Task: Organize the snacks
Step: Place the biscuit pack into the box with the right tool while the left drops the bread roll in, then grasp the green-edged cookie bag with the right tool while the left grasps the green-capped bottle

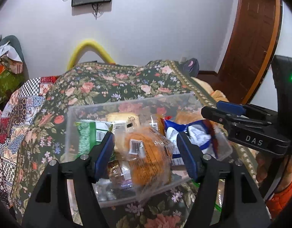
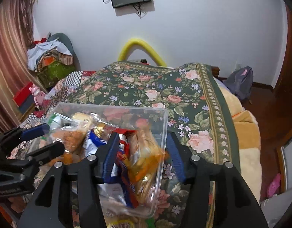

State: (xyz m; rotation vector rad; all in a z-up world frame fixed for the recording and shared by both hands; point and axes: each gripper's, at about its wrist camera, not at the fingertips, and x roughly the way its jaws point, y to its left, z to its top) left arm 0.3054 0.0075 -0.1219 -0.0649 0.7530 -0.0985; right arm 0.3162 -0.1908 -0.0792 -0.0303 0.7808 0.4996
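Already gathered, wrapped snacks fill the clear rectangular plastic bin on the floral bedspread.
Left gripper gapes around the orange wrapped bun, seemingly placing it; right gripper straddles the bin wall, unclamped.

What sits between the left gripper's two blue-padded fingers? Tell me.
An orange bun in clear plastic wrap, over the clear plastic bin, seen in the left wrist view.

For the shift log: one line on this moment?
left gripper open over orange bun pack | right gripper open astride clear bin wall
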